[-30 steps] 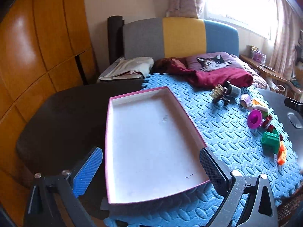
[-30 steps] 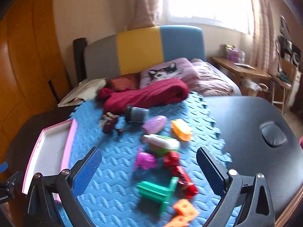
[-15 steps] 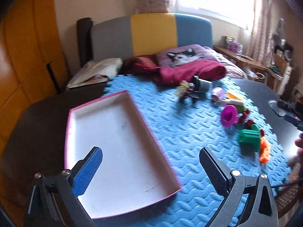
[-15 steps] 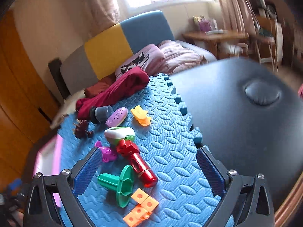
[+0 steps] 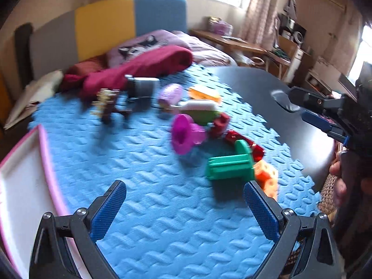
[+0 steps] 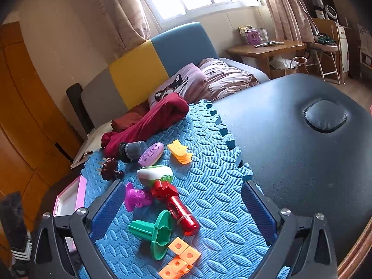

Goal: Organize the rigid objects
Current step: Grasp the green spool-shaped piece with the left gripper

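Note:
Several toys lie on a blue foam mat (image 5: pixel 139 162): a green spool (image 5: pixel 229 166) (image 6: pixel 154 231), a magenta funnel piece (image 5: pixel 184 134) (image 6: pixel 134 196), a red tube (image 6: pixel 179 211), orange cubes (image 6: pixel 180 259) (image 5: pixel 267 179), a white-green case (image 6: pixel 154 174), a purple oval (image 6: pixel 151 154), an orange clip (image 6: pixel 180 153), a grey cup (image 6: pixel 132 150) and a brown figure (image 6: pixel 110 168). A pink-rimmed white tray (image 5: pixel 21 186) (image 6: pixel 69 196) sits at the mat's left. My left gripper (image 5: pixel 184 211) is open above bare mat. My right gripper (image 6: pixel 183 211) is open over the green spool and red tube, and it shows at the right edge (image 5: pixel 325 114).
A dark padded table (image 6: pixel 302 151) carries the mat. A maroon cloth (image 6: pixel 148 121) lies at the mat's far edge, with a bed and cushions behind. A person's hand (image 5: pixel 337 176) holds the right gripper. A wooden wardrobe (image 6: pixel 21 116) stands at left.
The left gripper has swung right, from over the tray to the mat near the toys. The right gripper has tilted and moved closer to the green spool and red tube.

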The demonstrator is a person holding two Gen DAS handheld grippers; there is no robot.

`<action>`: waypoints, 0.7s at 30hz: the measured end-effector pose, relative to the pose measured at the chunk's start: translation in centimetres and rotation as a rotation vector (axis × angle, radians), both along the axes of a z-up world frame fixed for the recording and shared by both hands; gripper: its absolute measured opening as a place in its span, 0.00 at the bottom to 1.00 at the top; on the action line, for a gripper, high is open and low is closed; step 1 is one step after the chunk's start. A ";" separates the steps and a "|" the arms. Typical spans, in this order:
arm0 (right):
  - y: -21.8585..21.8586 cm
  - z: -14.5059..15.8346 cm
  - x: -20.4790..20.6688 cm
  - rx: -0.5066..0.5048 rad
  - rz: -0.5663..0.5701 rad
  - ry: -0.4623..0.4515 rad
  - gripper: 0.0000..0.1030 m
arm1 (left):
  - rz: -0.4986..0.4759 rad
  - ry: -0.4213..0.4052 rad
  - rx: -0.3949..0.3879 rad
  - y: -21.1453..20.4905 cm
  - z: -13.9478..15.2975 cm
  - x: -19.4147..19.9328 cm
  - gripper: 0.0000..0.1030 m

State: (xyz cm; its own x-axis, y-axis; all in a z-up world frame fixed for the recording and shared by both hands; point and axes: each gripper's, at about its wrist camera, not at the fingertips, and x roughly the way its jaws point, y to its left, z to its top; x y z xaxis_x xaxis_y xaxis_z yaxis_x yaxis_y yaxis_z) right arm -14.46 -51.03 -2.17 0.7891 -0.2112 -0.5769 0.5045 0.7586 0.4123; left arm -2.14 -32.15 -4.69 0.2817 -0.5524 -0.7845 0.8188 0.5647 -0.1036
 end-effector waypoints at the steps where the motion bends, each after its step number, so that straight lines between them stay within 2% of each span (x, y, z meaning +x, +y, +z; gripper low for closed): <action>1: -0.1 0.0 0.0 0.004 0.000 -0.003 0.99 | -0.016 0.012 0.009 -1.2 -0.4 -0.2 0.99; 11: -0.4 -0.2 -0.2 0.028 -0.006 -0.018 0.99 | -0.056 0.091 0.068 -7.0 -3.7 0.1 0.97; 12: -0.4 -0.2 -0.2 0.032 -0.008 -0.018 0.99 | -0.057 0.101 0.069 -7.2 -4.0 0.2 0.92; 13: -0.5 -0.3 -0.2 0.035 -0.009 -0.017 0.99 | -0.062 0.134 0.072 -7.5 -4.5 0.5 0.77; 14: -0.5 -0.3 -0.2 0.037 -0.009 -0.017 0.99 | -0.067 0.167 0.070 -7.6 -4.8 0.7 0.68; 15: -0.6 -0.4 -0.2 0.040 -0.010 -0.014 0.99 | -0.057 0.156 0.062 -7.4 -4.8 0.8 0.63; 19: -0.4 -0.5 0.3 0.031 -0.004 0.015 0.99 | -0.036 0.156 0.012 -5.6 -4.2 1.1 0.58; 21: -0.2 -0.6 0.7 0.019 0.007 0.046 0.98 | -0.017 0.143 0.016 -4.7 -4.1 1.2 0.58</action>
State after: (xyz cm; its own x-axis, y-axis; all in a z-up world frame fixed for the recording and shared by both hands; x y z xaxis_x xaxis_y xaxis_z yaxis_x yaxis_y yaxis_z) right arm -13.72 -51.22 -2.81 0.7628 -0.1944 -0.6168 0.5182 0.7543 0.4032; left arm -0.91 -36.86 -8.77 0.1572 -0.5431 -0.8248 0.8059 0.5533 -0.2107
